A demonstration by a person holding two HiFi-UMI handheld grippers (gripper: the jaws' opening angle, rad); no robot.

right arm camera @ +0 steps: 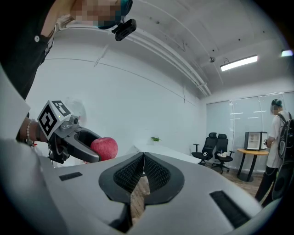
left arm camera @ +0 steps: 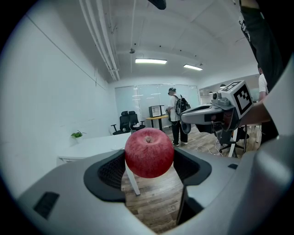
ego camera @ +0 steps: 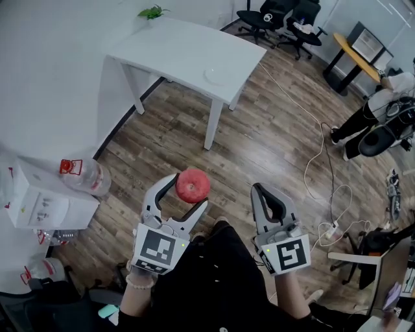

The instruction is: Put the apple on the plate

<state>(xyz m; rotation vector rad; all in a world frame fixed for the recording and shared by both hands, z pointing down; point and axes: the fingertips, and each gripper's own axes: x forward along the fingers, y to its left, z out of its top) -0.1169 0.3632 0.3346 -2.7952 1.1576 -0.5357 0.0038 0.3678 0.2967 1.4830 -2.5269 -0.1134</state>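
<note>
A red apple (ego camera: 192,185) is clamped between the jaws of my left gripper (ego camera: 190,188), held in the air above the wooden floor. The left gripper view shows the apple (left arm camera: 149,153) filling the gap between both pads, stem up. My right gripper (ego camera: 263,194) hangs beside it to the right, shut with nothing in it; its pads meet in the right gripper view (right arm camera: 144,167), where the apple (right arm camera: 104,148) appears off to the left. A white plate (ego camera: 214,75) lies on the white table (ego camera: 175,45) far ahead.
A small green plant (ego camera: 152,11) stands at the table's far corner. Water bottles (ego camera: 84,175) and a white box (ego camera: 32,198) sit at the left wall. Office chairs (ego camera: 279,16), a cable (ego camera: 321,155) on the floor and a person (ego camera: 373,113) are to the right.
</note>
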